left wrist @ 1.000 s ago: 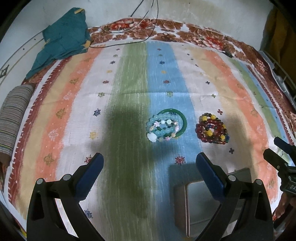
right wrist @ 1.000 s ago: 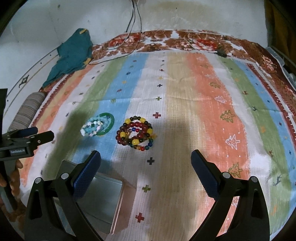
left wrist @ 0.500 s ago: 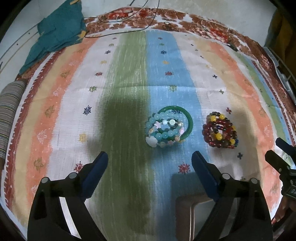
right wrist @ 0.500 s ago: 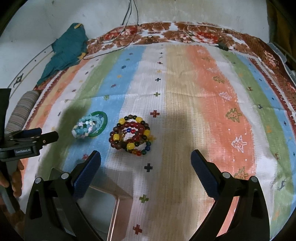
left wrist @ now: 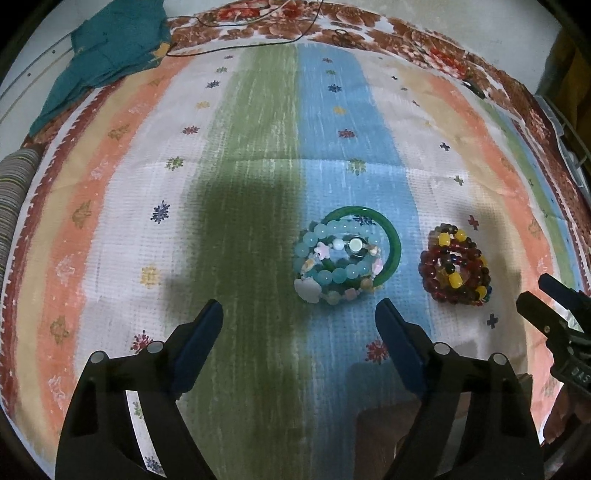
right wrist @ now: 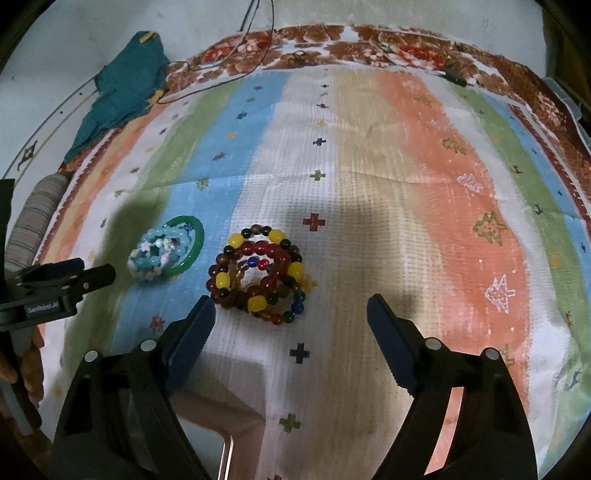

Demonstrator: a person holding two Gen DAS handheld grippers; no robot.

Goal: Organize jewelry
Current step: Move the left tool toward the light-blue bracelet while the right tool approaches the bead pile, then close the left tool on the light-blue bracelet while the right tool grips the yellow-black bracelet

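A pile of pale blue bead bracelets (left wrist: 332, 266) lies on a green bangle (left wrist: 393, 243) on the striped cloth; it also shows in the right wrist view (right wrist: 159, 254). To its right lies a pile of red, yellow and dark bead bracelets (left wrist: 454, 269), also in the right wrist view (right wrist: 258, 273). My left gripper (left wrist: 299, 321) is open and empty, just short of the blue pile. My right gripper (right wrist: 288, 317) is open and empty, its left finger close to the red pile. A metal box (right wrist: 225, 454) shows only at the bottom edge, under the grippers.
The striped cloth (left wrist: 258, 147) covers the whole work surface. A teal garment (left wrist: 107, 55) lies at the back left, a striped roll (left wrist: 14, 206) at the left edge, and thin cables (right wrist: 255, 33) at the back.
Both grippers have moved forward toward the bracelet piles, which now sit closer and larger. The metal box has slid almost out of view at the bottom. Both stay open.
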